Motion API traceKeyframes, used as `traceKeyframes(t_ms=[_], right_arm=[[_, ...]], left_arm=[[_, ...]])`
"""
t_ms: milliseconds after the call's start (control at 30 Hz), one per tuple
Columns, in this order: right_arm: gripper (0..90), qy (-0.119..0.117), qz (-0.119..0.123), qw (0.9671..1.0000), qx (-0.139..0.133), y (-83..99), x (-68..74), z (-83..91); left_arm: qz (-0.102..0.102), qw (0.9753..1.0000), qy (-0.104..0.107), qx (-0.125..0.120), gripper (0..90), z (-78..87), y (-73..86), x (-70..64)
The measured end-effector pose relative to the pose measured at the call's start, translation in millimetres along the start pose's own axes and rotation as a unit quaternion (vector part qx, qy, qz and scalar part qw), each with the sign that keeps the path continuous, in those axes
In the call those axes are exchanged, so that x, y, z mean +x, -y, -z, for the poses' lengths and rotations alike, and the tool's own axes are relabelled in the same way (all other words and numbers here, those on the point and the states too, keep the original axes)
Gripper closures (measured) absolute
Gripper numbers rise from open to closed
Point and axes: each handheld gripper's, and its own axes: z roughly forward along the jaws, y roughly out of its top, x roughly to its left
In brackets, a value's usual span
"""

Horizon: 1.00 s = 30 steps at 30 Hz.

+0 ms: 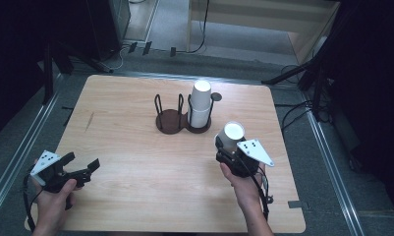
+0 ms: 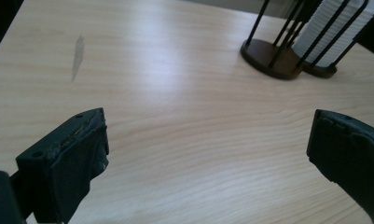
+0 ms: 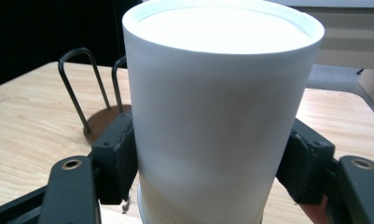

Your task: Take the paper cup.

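Gripping unmarked white cup (image 3: 222, 112), R claw (image 1: 230, 147) clamped; L claw (image 1: 81, 164) open.

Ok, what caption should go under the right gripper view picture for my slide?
Right gripper clamps an upside-down white paper cup above the wooden table.

Cup stack (image 1: 201, 104) in right half of rack (image 1: 183, 120), table (image 1: 135, 162) centre-rear; held cup (image 1: 231, 135) front-right of it.

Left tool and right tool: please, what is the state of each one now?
Left tool: open, holding nothing, above the table.
Right tool: closed on a white paper cup.
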Motion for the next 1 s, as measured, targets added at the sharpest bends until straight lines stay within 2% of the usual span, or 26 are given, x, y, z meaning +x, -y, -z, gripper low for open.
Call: traceKeyframes(t_ms=[233, 400, 500, 567, 700, 767, 833, 900, 1000], right_arm=[[30.7, 0.001, -0.001, 1.0, 0.002, 8.8, -1.1, 3.6], [30.7, -0.009, 0.017, 0.9998, 0.006, 13.3, 7.1, 2.4], [30.9, -0.014, 0.021, 0.9996, 0.008, 14.9, 10.7, 0.2], [31.1, -0.026, 0.014, 0.9995, 0.01, 15.0, 12.1, -0.8], [31.2, -0.032, 0.026, 0.9991, 0.012, 17.2, 18.6, -1.9], [31.2, -0.034, 0.028, 0.9989, 0.013, 18.6, 20.9, -2.3], [31.1, -0.037, 0.027, 0.9988, 0.015, 19.2, 22.1, -3.7], [31.2, -0.044, 0.029, 0.9986, 0.012, 19.5, 23.6, -5.5], [31.2, -0.045, 0.039, 0.9982, 0.012, 20.8, 28.2, -6.9]], left_arm=[[-0.034, 0.9994, 0.0, -0.003, 0.0, -7.0, -19.7, -29.0], [-0.029, 0.9995, 0.009, -0.004, 0.0, -18.0, -33.0, -46.6], [-0.021, 0.9995, 0.025, -0.007, 0.0, -26.5, -41.2, -58.5], [-0.026, 0.999, 0.035, -0.008, 0.0, -31.2, -45.1, -67.0], [-0.036, 0.9979, 0.054, -0.003, 0.0, -37.4, -47.0, -81.2], [-0.029, 0.9974, 0.066, 0.002, 0.0, -40.9, -46.7, -86.1], [-0.024, 0.9961, 0.085, 0.006, 0.0, -44.6, -46.2, -91.6], [-0.027, 0.9952, 0.093, 0.01, 0.0, -46.8, -46.4, -96.3], [-0.04, 0.9933, 0.107, 0.016, 0.0, -47.8, -46.6, -106.0]])
